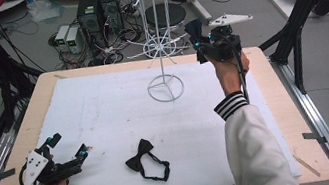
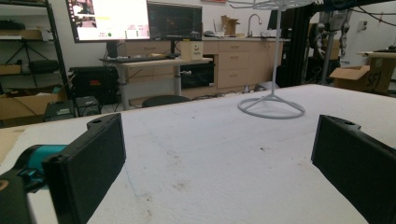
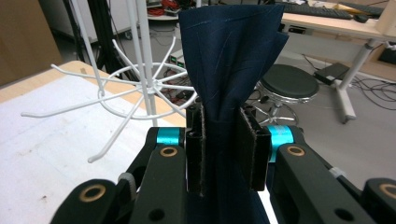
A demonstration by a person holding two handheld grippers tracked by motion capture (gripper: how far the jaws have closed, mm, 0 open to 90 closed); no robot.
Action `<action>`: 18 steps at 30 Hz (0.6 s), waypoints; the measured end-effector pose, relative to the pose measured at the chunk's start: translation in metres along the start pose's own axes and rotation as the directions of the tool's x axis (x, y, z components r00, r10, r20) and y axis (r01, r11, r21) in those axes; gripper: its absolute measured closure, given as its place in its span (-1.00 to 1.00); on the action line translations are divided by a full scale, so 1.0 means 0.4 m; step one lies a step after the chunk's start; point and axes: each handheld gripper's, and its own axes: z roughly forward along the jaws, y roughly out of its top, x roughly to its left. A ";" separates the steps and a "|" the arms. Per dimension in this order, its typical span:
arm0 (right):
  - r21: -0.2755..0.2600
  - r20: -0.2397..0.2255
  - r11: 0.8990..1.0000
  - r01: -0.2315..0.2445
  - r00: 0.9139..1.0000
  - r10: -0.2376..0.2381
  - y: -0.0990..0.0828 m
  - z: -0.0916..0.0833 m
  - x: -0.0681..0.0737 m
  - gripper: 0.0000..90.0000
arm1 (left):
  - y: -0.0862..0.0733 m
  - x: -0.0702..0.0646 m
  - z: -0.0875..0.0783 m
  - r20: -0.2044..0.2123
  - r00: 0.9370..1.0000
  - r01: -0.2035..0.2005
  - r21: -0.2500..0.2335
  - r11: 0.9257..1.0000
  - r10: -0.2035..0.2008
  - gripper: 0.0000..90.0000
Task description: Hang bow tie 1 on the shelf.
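A white wire rack [image 1: 159, 47] with hooked arms stands at the back middle of the white mat [image 1: 105, 112]. My right gripper [image 1: 198, 42] is raised just right of the rack's lower ring, shut on a dark navy bow tie [image 1: 193, 29]. In the right gripper view the pads pinch the navy bow tie [image 3: 231, 56] at its middle, and its cloth fans up beside the rack's lower arms [image 3: 140, 88]. A black bow tie [image 1: 146, 161] with its strap lies flat near the front middle. My left gripper [image 1: 69, 145] rests open at the front left, nothing between its jaws [image 2: 219, 154].
The rack's round base [image 2: 271, 106] sits ahead of the left gripper. The mat covers a wooden table [image 1: 276, 104]. Black frame posts [image 1: 301, 14] stand at the right and left. Computers, cables and a stool [image 1: 166, 17] lie on the floor behind.
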 end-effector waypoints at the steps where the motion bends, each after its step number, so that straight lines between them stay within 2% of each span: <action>1: 0.002 -0.003 1.000 -0.001 1.000 0.001 0.000 0.002 0.002 0.67 | 0.000 0.000 0.000 0.000 1.000 0.000 0.000 1.000 0.000 -0.92; 18: 0.007 -0.045 1.000 -0.005 0.999 0.006 0.000 0.032 0.030 0.67 | 0.000 0.000 0.000 -0.001 1.000 -0.001 -0.001 1.000 0.001 -0.92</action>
